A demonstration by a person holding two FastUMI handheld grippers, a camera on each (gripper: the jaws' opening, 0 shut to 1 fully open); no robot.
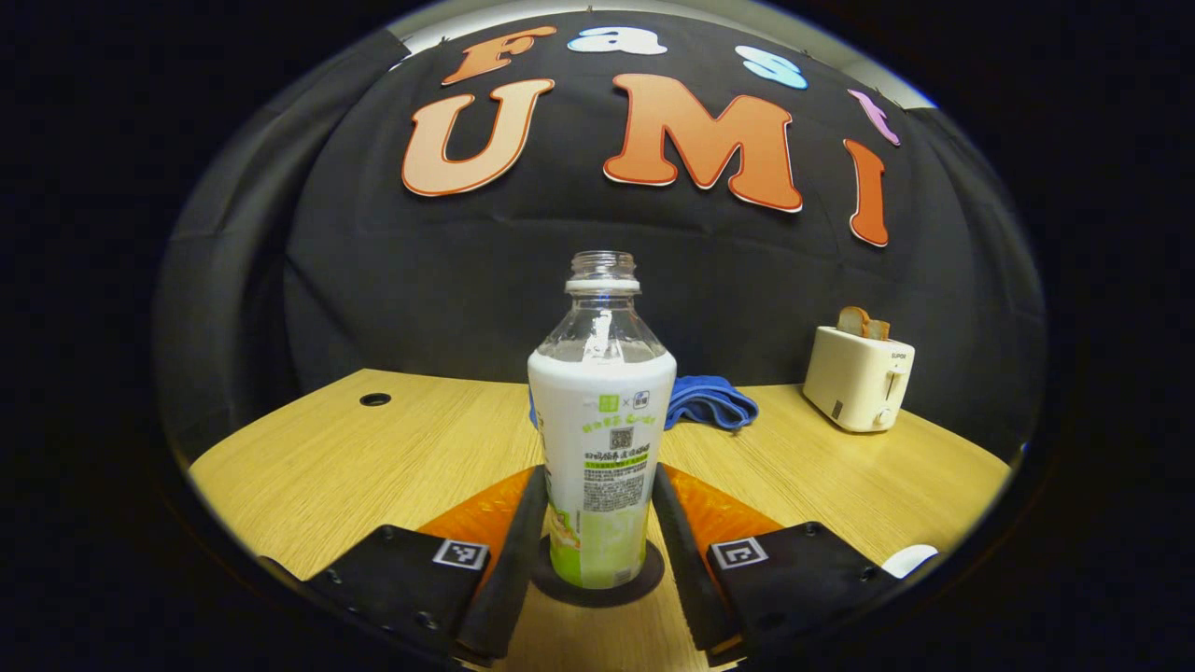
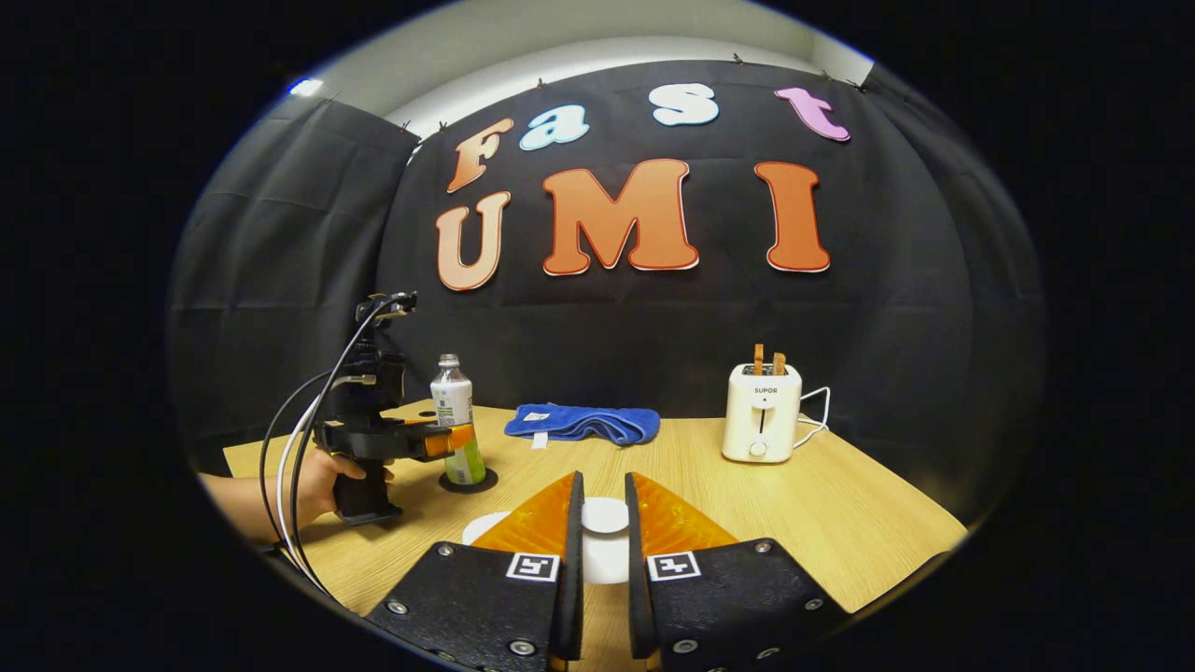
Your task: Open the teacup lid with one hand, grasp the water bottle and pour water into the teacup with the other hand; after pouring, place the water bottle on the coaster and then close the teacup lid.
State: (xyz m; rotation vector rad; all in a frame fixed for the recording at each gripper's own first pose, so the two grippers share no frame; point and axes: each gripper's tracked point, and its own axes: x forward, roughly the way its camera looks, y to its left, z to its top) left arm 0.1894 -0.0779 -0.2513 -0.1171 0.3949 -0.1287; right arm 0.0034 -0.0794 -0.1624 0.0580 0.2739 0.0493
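In the left gripper view, the left gripper [image 1: 597,523] has its fingers on either side of the bottle [image 1: 602,420]. The pads sit against the bottle's lower body, so it looks clamped on it. The bottle stands upright, uncapped, on a dark round coaster [image 1: 597,583] on the pale wood worktop [image 1: 373,457]. Behind the bottle lies a crumpled blue cloth [image 1: 709,399], and to the right a cream toaster [image 1: 859,378] with toast sticking up. A small round hole [image 1: 375,399] pierces the worktop at the far left. Black cloth walls the booth.

In the right gripper view, the right gripper [image 2: 602,541] has its fingers nearly closed around the white lid [image 2: 605,515] of the teacup [image 2: 597,555]; whether they actually press on it I cannot tell. A hand [image 2: 322,485] at the left holds the other gripper at the bottle. The toaster's white cord trails off to its right.
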